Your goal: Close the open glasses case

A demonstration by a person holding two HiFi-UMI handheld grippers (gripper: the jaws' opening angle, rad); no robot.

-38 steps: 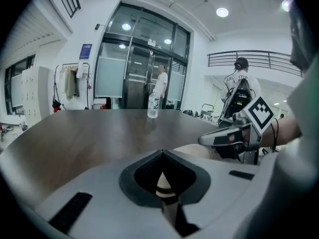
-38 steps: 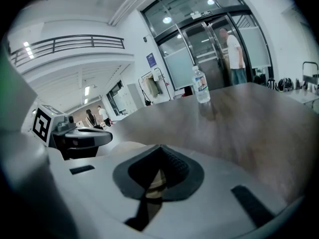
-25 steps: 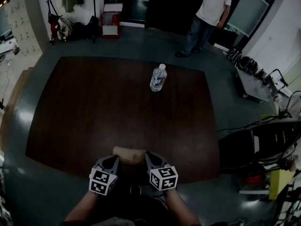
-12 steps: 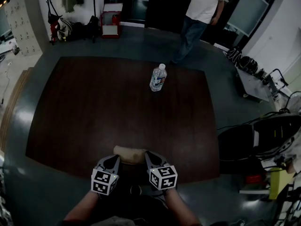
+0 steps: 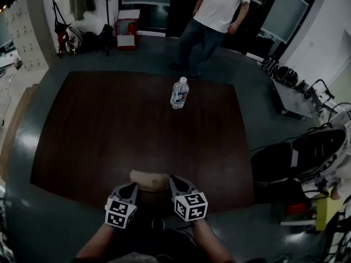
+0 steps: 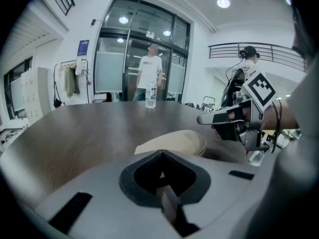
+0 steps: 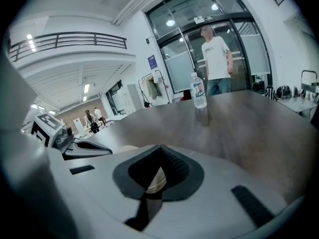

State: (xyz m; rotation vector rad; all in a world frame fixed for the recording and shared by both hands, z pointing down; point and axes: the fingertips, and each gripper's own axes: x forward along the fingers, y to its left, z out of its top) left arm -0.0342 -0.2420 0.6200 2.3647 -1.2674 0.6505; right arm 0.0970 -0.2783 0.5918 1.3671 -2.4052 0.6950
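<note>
The left gripper (image 6: 161, 154) has its jaws together, with nothing between them; only the dark notch where they meet shows. The right gripper (image 7: 158, 151) is likewise pressed together, and a sliver of tan shows through its notch, which I take to be the case (image 7: 156, 182) lying just beyond, not something clamped.

In the head view the case (image 5: 149, 179) lies at the near edge of the table (image 5: 109, 125). It sits between the tips of the left gripper (image 5: 130, 189) and the right gripper (image 5: 175, 184), and its long axis runs left to right across the person's front. Each tip is at or touching one end; I cannot tell which. From the left gripper the case (image 6: 174, 142) is just ahead and a little right, its domed lid low, with a thin dark gap at the right end.

Neither gripper is clearly nearer. Closing it likely calls for a downward press on the lid while the other tip steadies the base.

A bottle (image 5: 179, 92) stands well apart, far across the table.
</note>
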